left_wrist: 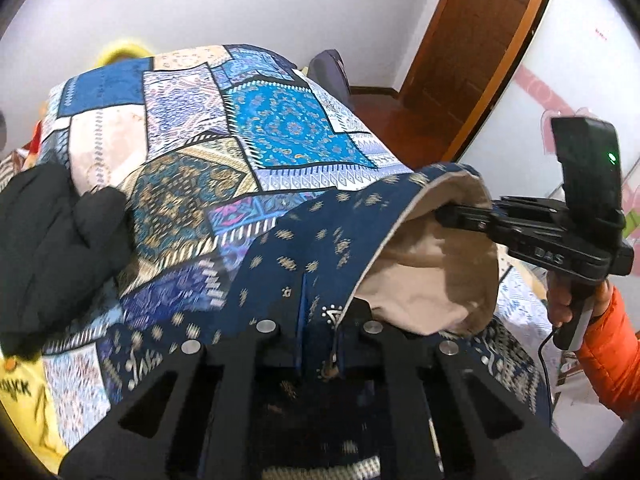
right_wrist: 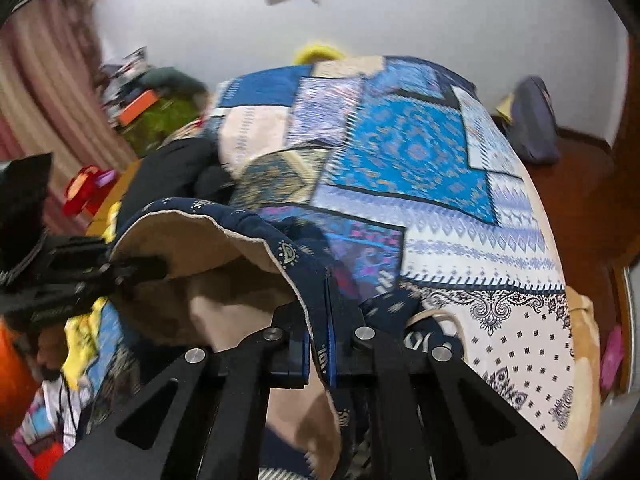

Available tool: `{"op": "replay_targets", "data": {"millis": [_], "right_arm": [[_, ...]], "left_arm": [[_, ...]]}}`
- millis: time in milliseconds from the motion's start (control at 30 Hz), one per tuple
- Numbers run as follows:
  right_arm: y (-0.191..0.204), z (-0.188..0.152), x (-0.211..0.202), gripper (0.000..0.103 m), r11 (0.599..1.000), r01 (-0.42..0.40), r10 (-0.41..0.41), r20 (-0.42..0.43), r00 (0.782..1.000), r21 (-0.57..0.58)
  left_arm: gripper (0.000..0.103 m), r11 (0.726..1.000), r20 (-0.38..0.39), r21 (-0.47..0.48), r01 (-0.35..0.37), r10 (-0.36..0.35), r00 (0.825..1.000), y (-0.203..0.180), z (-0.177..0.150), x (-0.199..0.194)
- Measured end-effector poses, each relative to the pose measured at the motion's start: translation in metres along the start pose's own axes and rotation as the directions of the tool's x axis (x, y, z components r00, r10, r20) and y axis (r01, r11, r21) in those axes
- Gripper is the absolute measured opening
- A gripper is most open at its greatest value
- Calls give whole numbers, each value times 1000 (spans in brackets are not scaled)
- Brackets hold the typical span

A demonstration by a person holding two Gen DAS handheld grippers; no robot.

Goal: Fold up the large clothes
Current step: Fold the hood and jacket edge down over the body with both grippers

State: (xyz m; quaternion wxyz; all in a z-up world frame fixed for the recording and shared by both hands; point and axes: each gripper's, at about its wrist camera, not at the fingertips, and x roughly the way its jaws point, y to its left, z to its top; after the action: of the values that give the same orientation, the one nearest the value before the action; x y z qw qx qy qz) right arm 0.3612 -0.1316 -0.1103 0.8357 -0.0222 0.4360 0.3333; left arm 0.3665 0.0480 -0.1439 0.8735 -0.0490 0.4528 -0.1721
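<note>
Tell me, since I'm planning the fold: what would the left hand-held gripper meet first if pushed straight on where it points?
The left hand-held gripper already pinches the navy patterned garment; beyond that fold, probably the patchwork bedspread, though depth is unclear.

The left gripper [left_wrist: 316, 344] is a matte black frame of flat struts with triangular cut-outs, joined by round silver rivets, its fingers [left_wrist: 301, 312] edged in blue. The right gripper [right_wrist: 320, 344] is built alike. Seen from the left wrist, it carries an upright black box with a green light, pale lettering on its body, a thin black cable, and a puffy orange sleeve [left_wrist: 608, 344] behind its handle.
</note>
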Motion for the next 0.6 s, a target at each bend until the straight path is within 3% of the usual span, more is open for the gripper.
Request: {"op": "replay_targets", "data": {"millis": [167, 300, 600], "right_arm": [[32, -18, -23, 6, 995, -10, 9, -7, 1000, -95], [49, -38, -27, 6, 993, -29, 24, -47, 999, -118], [75, -89, -21, 6, 986, -52, 24, -170, 985, -161]], "left_arm": [[11, 1000, 18, -10, -29, 30, 999, 2, -29, -34], [11, 999, -15, -9, -33, 33, 999, 0, -60, -47], [11, 996, -113, -27, -91, 87, 990, -2, -122, -39]]}}
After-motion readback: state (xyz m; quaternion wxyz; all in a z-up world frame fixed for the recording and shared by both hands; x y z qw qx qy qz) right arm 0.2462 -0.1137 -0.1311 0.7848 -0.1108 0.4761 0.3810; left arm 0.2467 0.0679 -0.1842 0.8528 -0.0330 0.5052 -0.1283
